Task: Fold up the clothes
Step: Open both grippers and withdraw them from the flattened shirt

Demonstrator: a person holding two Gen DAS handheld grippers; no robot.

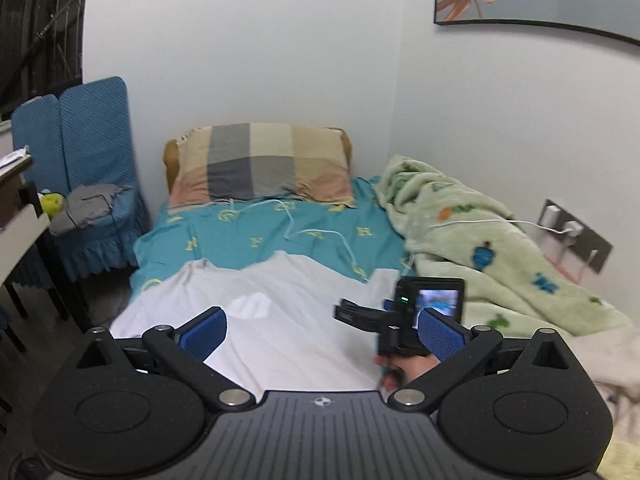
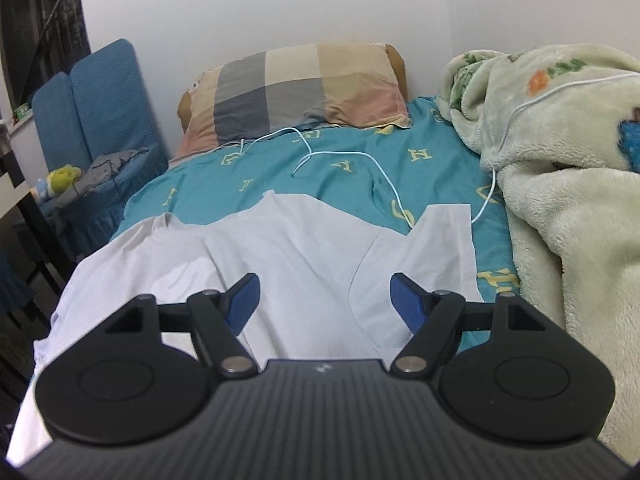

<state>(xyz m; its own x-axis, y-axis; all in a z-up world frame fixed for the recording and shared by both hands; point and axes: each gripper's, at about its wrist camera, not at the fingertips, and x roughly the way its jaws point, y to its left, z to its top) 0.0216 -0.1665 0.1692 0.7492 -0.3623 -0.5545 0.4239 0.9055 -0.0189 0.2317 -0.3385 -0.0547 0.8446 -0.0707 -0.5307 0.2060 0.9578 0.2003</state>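
A white shirt [image 2: 288,248] lies spread flat across the lower middle of the right wrist view, on a teal bedsheet [image 2: 352,148] printed with yellow letters, one sleeve [image 2: 440,248] reaching toward the right of the frame. The right gripper [image 2: 324,300] hovers over the shirt with its blue-padded fingers [image 2: 244,300] spread wide and nothing between them. In the left wrist view the left gripper [image 1: 320,332] is likewise wide apart above the same shirt [image 1: 280,312], holding nothing; the other gripper's body and its small camera screen [image 1: 436,300] show at the lower right of that frame, with part of a hand [image 1: 408,372] beneath (somewhat blurred). A checked pillow [image 2: 296,88] rests against the wall at the upper middle, and a thin white cable [image 2: 360,160] trails across the sheet between pillow and shirt, running up onto a pale green fleece blanket [image 2: 568,184] heaped along the right side. At the left of the frame stands a blue-covered chair [image 2: 108,120] with grey cloth [image 2: 108,168] and a yellow-green plush toy [image 2: 60,178] on its seat.
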